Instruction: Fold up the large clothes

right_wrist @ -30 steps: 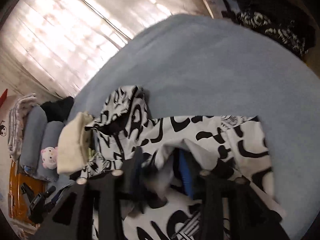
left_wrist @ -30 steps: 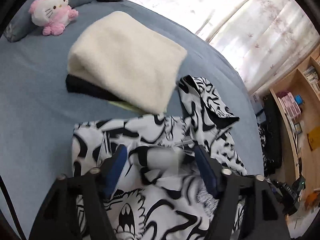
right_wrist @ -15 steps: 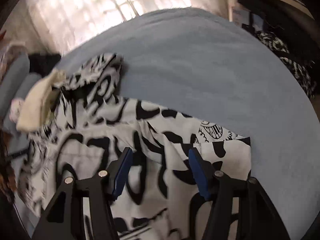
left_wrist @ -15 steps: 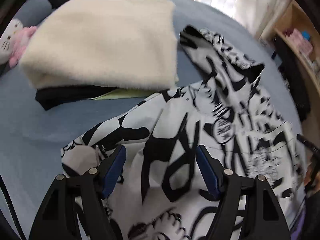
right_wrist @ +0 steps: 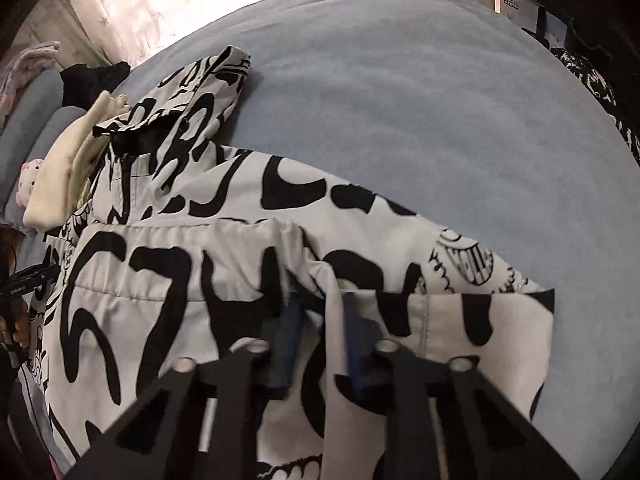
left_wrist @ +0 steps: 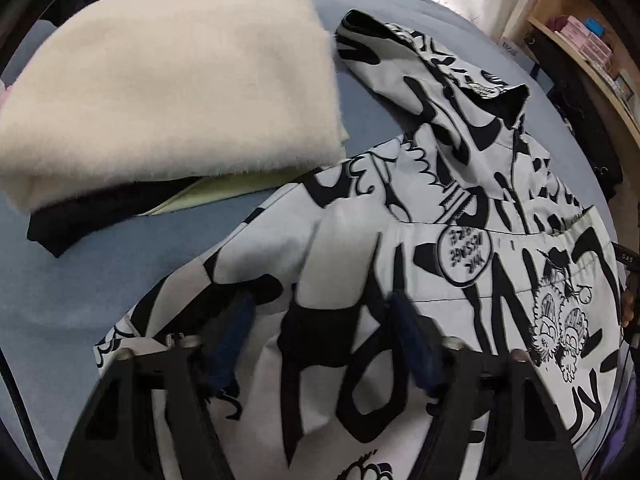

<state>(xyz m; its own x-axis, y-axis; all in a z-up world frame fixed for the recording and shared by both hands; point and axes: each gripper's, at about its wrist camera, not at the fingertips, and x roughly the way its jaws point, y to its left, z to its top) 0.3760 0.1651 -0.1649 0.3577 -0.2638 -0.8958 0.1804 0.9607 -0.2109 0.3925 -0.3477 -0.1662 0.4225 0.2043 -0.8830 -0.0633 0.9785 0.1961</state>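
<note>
A large white jacket with black graffiti print (left_wrist: 460,216) lies spread on the blue bed, hood toward the far side; it also shows in the right wrist view (right_wrist: 224,216). My left gripper (left_wrist: 320,320) is open, its blue pads low over the jacket's sleeve area. My right gripper (right_wrist: 320,312) has its blue pads close together with a fold of the jacket fabric pinched between them.
A folded cream fleece (left_wrist: 168,80) sits on a black garment (left_wrist: 80,216) and a pale green one on the blue bedsheet (right_wrist: 420,100). A pink plush toy (right_wrist: 26,180) and grey pillows lie at the left. Shelves (left_wrist: 592,52) stand at the right; curtains hang behind.
Both grippers have lowered closer onto the jacket. The right gripper's pads have closed in from wide open onto a fold of fabric. The left gripper stays open.
</note>
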